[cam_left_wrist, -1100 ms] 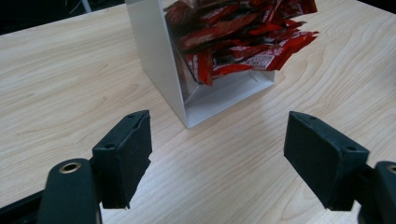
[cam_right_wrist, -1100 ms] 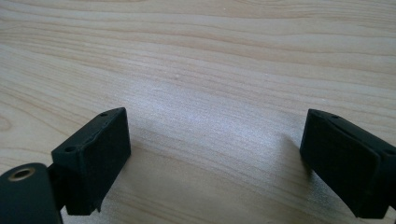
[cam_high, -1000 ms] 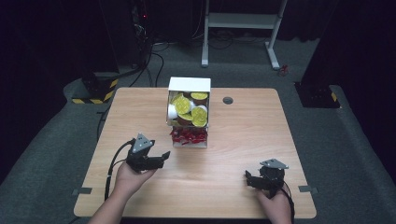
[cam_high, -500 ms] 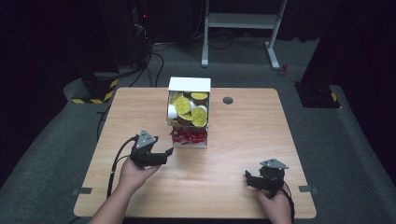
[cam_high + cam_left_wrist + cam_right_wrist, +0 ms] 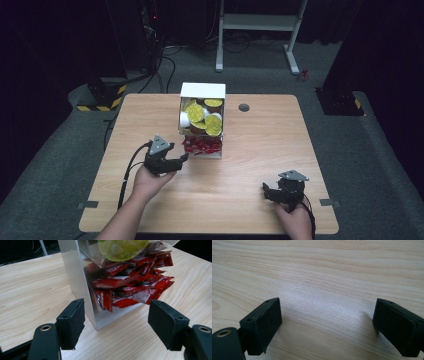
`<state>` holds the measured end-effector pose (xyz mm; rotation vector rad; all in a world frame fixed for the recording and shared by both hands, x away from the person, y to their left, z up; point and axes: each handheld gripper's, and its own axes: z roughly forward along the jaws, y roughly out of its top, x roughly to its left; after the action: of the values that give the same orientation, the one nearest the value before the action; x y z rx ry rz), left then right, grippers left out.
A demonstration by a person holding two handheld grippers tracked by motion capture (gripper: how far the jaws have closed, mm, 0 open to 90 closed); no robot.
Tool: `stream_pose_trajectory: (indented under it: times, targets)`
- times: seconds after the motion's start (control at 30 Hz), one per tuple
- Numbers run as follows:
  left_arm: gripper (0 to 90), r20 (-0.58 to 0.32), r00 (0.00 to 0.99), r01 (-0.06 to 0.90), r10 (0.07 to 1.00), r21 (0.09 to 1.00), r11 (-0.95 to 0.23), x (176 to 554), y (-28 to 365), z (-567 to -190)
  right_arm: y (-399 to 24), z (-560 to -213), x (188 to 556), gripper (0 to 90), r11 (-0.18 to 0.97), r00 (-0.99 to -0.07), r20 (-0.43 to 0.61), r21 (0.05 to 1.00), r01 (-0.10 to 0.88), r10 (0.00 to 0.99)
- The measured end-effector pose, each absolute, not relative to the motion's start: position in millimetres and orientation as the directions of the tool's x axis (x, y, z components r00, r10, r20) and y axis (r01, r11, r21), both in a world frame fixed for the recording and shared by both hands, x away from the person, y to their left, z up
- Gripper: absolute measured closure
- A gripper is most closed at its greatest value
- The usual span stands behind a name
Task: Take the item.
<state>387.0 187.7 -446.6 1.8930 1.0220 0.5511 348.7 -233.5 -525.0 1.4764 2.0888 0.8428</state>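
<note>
Left gripper (image 5: pixel 181 161) sat just in front of the clear dispenser box (image 5: pixel 202 125), near the box's lower left corner, jaws pointing at the opening at its base. Jaws stood apart and had just been closing a bit; in the left gripper view the left gripper (image 5: pixel 116 322) had the box corner (image 5: pixel 75 277) and the front edge of the red packets (image 5: pixel 132 287) framed between its pads, but the pads weren't pressing on anything, nothing gripped

Box stood upright at the far-middle of the table (image 5: pixel 270 150), white lid on top. Upper section held round cups with yellow-green lids (image 5: pixel 202 117), stacked loosely against the clear front. Lower section was full of red packets (image 5: pixel 202 145), spilling out at the bottom onto the table surface. In the left gripper view one yellow-green lid (image 5: pixel 122 248) pressed against the clear wall right above the packet pile

Right gripper (image 5: pixel 272 192) was parked near the table's front right corner, well apart from the box and from the left gripper, held in the person's right hand (image 5: pixel 295 220). In the right gripper view, right gripper (image 5: pixel 327 325) jaws stood wide apart over bare wood (image 5: pixel 324 277), nothing between them

Small dark round grommet (image 5: pixel 244 107) sat in the tabletop just right of the box, toward the far edge. Left gripper's cable (image 5: pixel 127 172) trailed back along the person's left forearm toward the front edge
</note>
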Motion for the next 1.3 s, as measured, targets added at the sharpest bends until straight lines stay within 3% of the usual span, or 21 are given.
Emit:
stream_pose_trajectory:
  times: [0.73, 1.3]
  targets:
    - [42.3, 0.031, 0.583, 0.398, 0.812, 0.860, -0.319, 408, 173, -442, -234, -525, 349, 8.5, 0.244, -0.332, -0.010, 0.699, 0.672, 0.943]
    - [67.3, 0.096, 0.584, 0.346, 0.806, 0.869, -0.354, 406, 168, -443, -234, -525, 349, 8.5, 0.245, -0.333, -0.010, 0.699, 0.672, 0.943]
